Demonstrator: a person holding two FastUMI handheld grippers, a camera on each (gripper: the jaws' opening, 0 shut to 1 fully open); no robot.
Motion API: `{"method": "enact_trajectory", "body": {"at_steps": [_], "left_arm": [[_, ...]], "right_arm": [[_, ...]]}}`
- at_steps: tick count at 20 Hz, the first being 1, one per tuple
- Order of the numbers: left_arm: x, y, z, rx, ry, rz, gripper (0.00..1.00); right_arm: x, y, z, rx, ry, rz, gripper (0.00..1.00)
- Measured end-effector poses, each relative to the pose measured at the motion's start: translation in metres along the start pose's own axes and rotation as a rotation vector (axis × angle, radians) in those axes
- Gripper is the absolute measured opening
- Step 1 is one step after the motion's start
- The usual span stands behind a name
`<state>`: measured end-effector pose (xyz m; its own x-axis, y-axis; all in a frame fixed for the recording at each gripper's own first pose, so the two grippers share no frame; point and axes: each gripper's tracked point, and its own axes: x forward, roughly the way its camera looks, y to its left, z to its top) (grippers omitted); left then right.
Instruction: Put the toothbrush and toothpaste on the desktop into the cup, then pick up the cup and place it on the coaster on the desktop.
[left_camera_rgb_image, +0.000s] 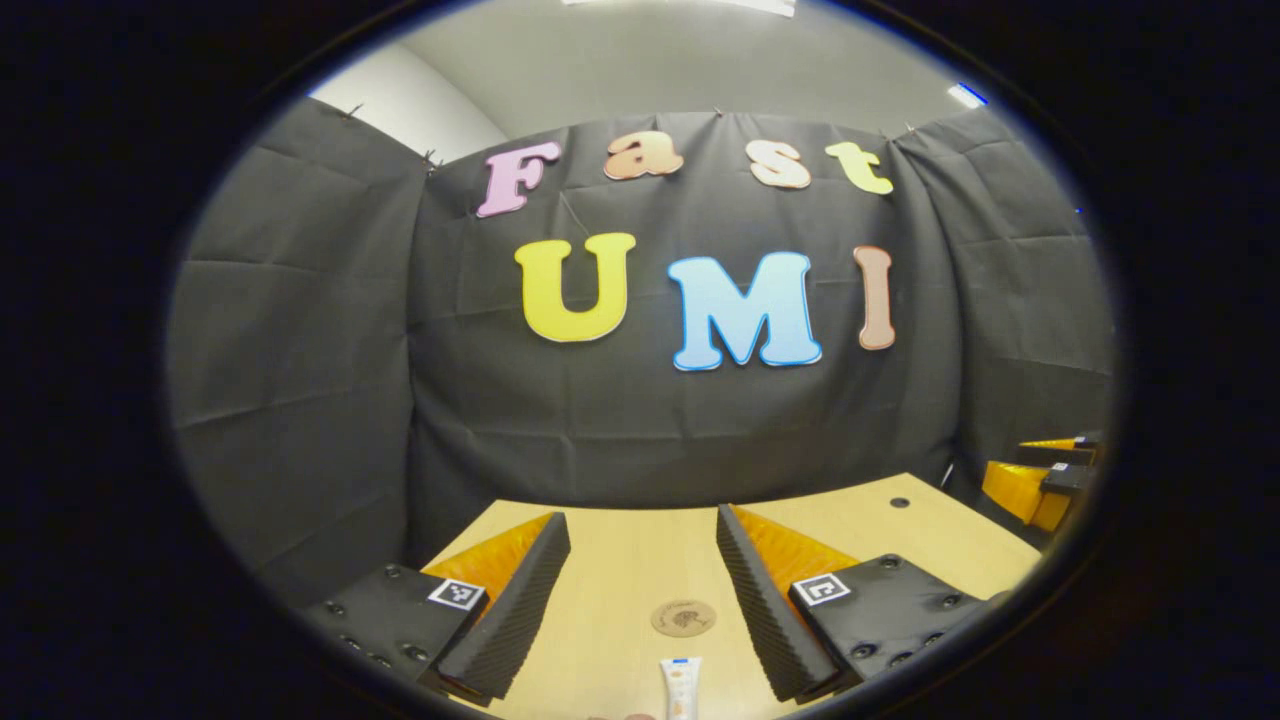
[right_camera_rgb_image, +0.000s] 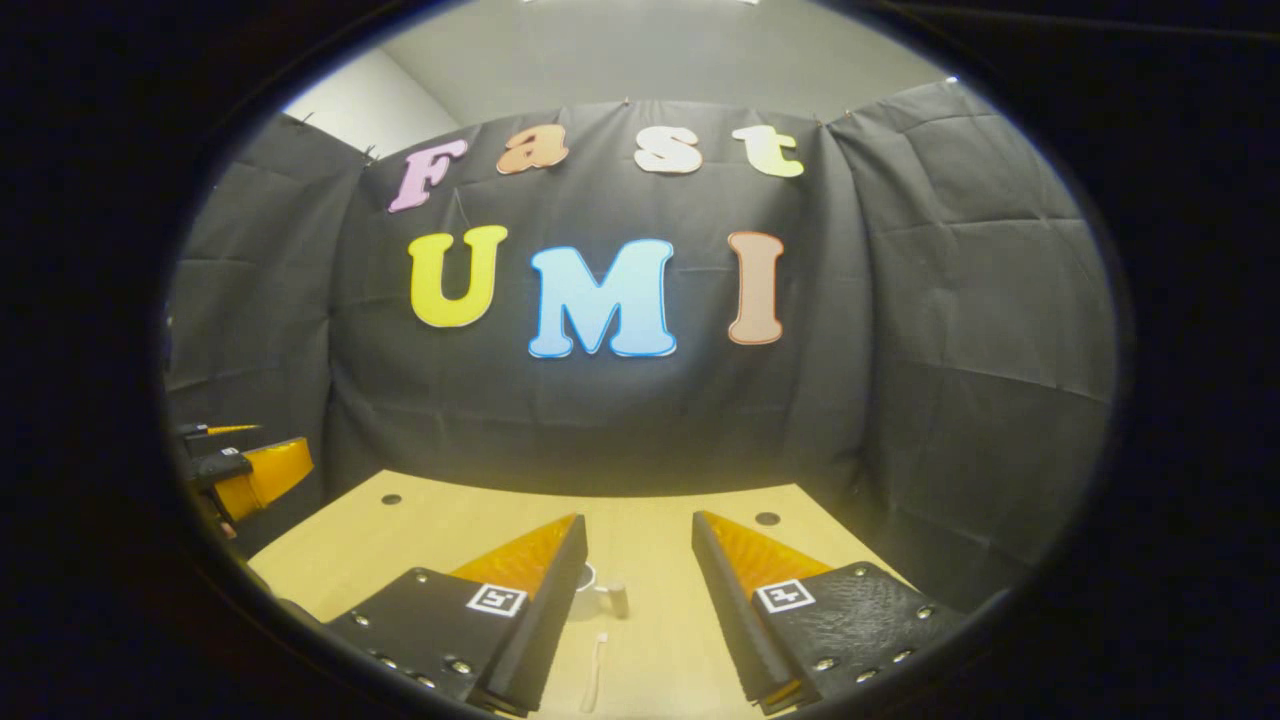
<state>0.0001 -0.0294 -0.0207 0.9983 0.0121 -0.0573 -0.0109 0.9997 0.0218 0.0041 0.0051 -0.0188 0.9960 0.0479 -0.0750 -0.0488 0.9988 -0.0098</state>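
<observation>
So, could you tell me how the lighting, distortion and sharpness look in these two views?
Left gripper view: strong fisheye bowing of the booth wall, even light, toothpaste cut off at the bottom edge. Right gripper view: same bowing, edges dimmer, toothbrush and cup small and soft.

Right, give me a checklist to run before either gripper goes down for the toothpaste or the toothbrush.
1. Left gripper open with nothing between its fingers: ok.
2. Right gripper open with nothing between its fingers: ok.
3. Toothpaste lying on the desk ahead of the left gripper, between its fingers: ok.
4. Toothbrush lying on the desk in front of the right gripper: ok.
5. Cup standing upright and ready to be filled: cannot tell, the right gripper's finger hides part of it.
6. Coaster bare, nothing on it: ok.
</observation>
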Motion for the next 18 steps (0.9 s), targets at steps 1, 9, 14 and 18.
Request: {"method": "enact_trajectory", "body": {"at_steps": [1, 9, 14, 18], "left_arm": [[0.002, -0.004, -0.013, 0.012, 0.032, -0.007, 0.96], [0.019, -0.023, -0.142, -0.013, 0.329, -0.083, 0.96], [0.025, -0.019, -0.213, -0.030, 0.493, -0.089, 0.96], [0.023, -0.019, -0.261, -0.038, 0.626, -0.105, 0.97]], "right_arm": [[0.001, -0.001, -0.011, -0.002, 0.027, -0.002, 0.69], [0.020, 0.022, -0.127, -0.019, 0.341, 0.101, 0.69], [0.026, 0.043, -0.184, -0.032, 0.503, 0.163, 0.69], [0.033, 0.047, -0.223, -0.024, 0.626, 0.182, 0.69]]}}
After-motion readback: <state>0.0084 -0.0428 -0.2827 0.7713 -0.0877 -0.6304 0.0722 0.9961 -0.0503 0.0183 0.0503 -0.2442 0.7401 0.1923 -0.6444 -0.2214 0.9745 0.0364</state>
